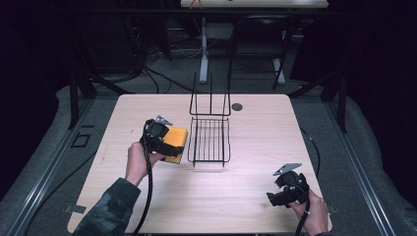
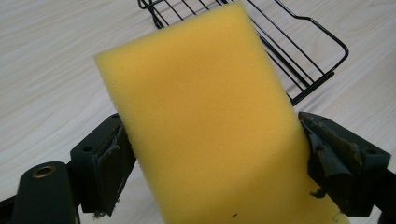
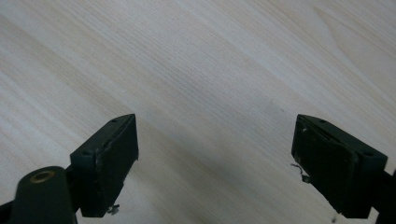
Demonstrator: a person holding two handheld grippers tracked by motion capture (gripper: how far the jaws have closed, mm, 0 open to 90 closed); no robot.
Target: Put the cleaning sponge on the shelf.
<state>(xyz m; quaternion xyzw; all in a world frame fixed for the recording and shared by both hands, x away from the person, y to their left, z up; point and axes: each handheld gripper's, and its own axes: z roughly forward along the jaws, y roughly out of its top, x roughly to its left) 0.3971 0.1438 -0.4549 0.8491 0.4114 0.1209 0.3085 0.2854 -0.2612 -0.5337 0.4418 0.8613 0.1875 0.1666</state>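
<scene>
step: we carry the yellow sponge [image 2: 205,121] clamped in left gripper [image 1: 164,142] | wire rack [image 1: 210,140] just ahead of its jaws | right gripper [image 3: 215,158] gapes, empty | next: lower sponge into rack

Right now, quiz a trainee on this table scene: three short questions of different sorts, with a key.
1. True or false: the left tool grips the yellow foam sponge block.
2. Where is the black wire rack? A: on the pale wooden table, right of the sponge. B: inside the right tool. C: on the floor.
3. Fill in: the right tool's jaws stand ____ with only bare table between them.

Key: 1 true. 2 A. 3 open.
</scene>
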